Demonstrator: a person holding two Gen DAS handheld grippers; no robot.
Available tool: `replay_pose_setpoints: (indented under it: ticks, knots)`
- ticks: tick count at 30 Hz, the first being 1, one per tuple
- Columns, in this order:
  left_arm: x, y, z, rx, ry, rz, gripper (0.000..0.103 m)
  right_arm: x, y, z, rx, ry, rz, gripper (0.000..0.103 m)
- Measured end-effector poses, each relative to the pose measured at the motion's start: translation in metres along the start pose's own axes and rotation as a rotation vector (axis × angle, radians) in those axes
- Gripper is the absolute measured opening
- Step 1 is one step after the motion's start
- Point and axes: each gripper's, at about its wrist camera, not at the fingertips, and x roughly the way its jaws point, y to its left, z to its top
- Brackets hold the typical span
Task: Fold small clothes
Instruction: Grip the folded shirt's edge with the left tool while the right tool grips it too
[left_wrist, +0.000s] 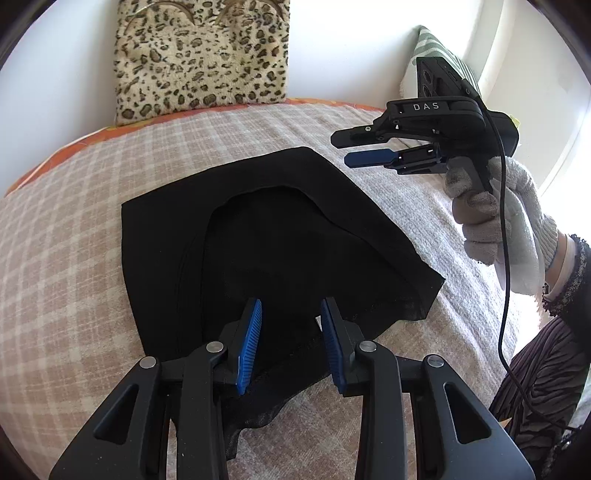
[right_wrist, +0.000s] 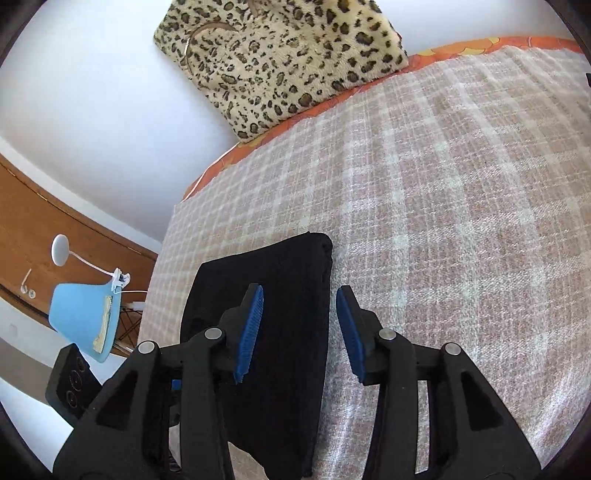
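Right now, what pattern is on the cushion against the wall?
Leopard print, dark spots on cream, on the cushion; clearest in the left wrist view.

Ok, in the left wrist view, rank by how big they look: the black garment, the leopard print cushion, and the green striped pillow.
1. Black garment, though nearness to the camera inflates it.
2. Leopard print cushion, partly cropped.
3. Green striped pillow, mostly hidden behind the right tool.

R hand-held gripper (right_wrist: 300, 334) w/ jaws apart over black garment (right_wrist: 280, 317) on plaid blanket (right_wrist: 461, 206); leopard pillow (right_wrist: 280, 59) behind.

one black garment (left_wrist: 280, 236), two grippers (left_wrist: 291, 343) (right_wrist: 300, 332), one leopard pillow (left_wrist: 201, 55), one striped cushion (left_wrist: 436, 48), one blue lamp (right_wrist: 83, 321)
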Motion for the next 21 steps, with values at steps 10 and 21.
replay_pose_setpoints:
  ticks: [10,21]
  knots:
    - [0.005,-0.009,-0.021,0.052,0.056,-0.013,0.032,0.046,0.007,0.009,-0.086,0.048,-0.113,0.010]
    - [-0.050,0.062,-0.010,-0.243,-0.112,-0.023,0.048,0.018,-0.007,0.012,-0.037,0.026,-0.062,0.024]
